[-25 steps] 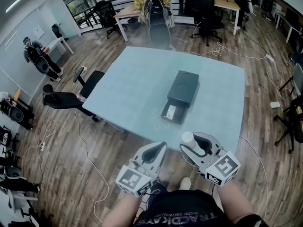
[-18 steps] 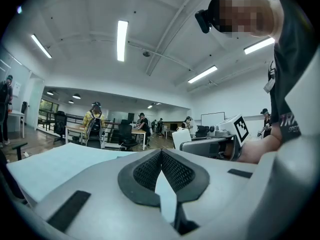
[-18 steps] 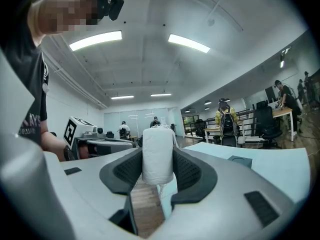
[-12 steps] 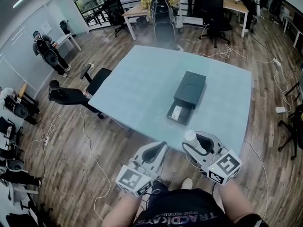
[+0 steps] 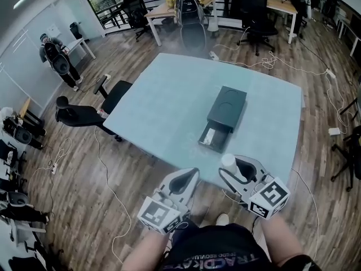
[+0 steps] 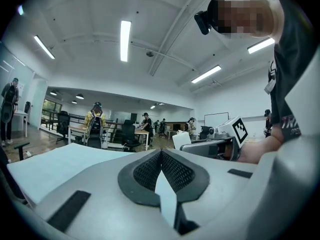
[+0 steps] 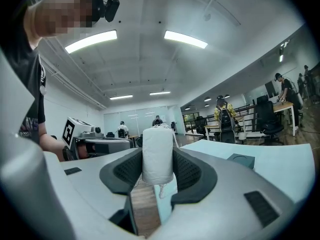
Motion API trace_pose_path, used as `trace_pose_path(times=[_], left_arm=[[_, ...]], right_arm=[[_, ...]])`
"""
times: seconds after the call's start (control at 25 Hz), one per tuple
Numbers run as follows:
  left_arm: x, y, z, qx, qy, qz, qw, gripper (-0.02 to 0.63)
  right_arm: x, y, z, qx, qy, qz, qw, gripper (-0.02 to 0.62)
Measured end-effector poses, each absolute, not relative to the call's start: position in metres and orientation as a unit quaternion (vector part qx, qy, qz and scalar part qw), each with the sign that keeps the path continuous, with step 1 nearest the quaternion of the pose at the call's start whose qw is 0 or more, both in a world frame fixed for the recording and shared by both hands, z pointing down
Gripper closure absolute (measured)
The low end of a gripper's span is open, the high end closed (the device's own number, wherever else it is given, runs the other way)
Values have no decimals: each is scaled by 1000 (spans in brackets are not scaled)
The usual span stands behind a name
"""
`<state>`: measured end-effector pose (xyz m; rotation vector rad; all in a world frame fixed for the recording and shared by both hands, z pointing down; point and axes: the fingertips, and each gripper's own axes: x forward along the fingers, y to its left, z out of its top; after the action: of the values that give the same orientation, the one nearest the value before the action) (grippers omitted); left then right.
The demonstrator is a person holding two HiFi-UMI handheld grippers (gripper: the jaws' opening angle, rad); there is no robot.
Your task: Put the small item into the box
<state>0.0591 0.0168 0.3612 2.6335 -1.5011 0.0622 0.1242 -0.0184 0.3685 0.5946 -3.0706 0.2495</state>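
A black box (image 5: 227,108) lies on the pale blue table (image 5: 163,100), its drawer (image 5: 211,138) pulled out toward me with something white inside. My right gripper (image 5: 236,165) hangs just over the table's near edge, shut on a small white roll (image 5: 228,161). In the right gripper view the roll (image 7: 158,151) stands upright between the dark pads (image 7: 186,171), and the box (image 7: 241,160) shows far off to the right. My left gripper (image 5: 189,176) is beside it, off the table, with its jaws together and nothing held (image 6: 161,156).
An office chair (image 5: 110,96) stands off the table's left side. Cables (image 5: 104,174) trail over the wooden floor around it. Desks and chairs (image 5: 248,7) fill the back of the room, with people at them and one person at the far left (image 5: 56,58).
The table and box have slid slightly lower and nearer in the head view. Both grippers keep their places and their grip.
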Motion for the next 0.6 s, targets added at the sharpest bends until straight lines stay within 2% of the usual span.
trace_pose_path(times=[0.6], left_arm=[[-7, -54, 364, 915, -398, 23, 57, 572]], right_arm=[[69, -84, 365, 306, -948, 89, -15, 400]])
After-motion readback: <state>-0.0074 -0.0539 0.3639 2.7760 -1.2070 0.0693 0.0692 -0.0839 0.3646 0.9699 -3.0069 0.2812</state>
